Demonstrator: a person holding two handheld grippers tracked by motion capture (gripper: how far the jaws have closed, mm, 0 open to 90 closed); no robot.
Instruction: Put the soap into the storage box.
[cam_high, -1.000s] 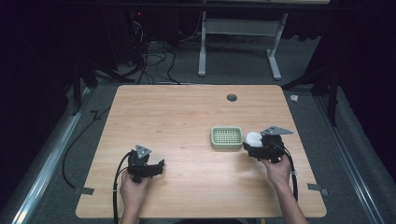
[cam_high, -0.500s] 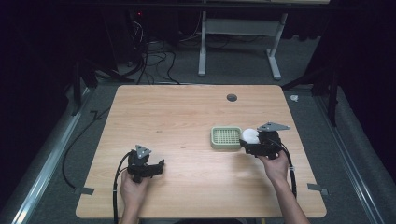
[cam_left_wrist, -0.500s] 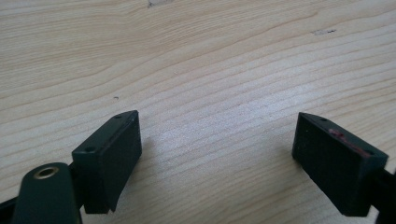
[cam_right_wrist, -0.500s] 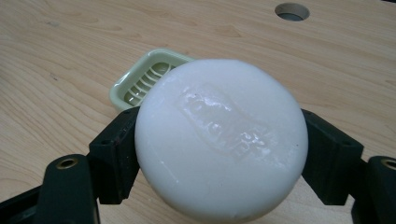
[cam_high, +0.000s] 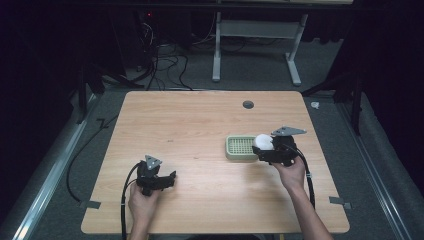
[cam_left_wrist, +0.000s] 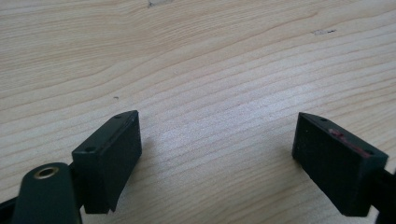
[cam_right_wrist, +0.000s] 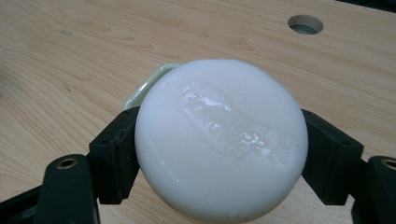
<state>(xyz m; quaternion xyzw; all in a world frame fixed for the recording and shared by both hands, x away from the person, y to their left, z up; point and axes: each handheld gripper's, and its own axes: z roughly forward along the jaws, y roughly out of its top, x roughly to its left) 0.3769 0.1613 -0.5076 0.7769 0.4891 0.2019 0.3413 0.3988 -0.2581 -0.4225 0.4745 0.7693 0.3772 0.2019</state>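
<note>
A round white bar of soap (cam_right_wrist: 220, 140) with raised lettering sits clamped between the jaws of my right gripper (cam_right_wrist: 219, 154). In the high view that gripper (cam_high: 265, 149) holds the soap (cam_high: 262, 142) over the right end of a pale green slotted soap dish (cam_high: 240, 148) on the right half of the wooden table (cam_high: 200, 125). A sliver of the dish rim (cam_right_wrist: 145, 85) peeks out behind the soap. My left gripper (cam_high: 167, 179) rests low near the table's front left, and in its own view (cam_left_wrist: 219, 154) the jaws stand wide apart over bare wood.
A round cable hole (cam_high: 248, 104) lies in the table's far side, seen too as the hole (cam_right_wrist: 305, 24) past the soap. Cables trail from both grippers toward the front edge. A desk frame (cam_high: 255, 45) and floor wiring stand beyond the table.
My right gripper has carried the soap a little left and away from me, onto the dish's right end. The left gripper has stayed put.
</note>
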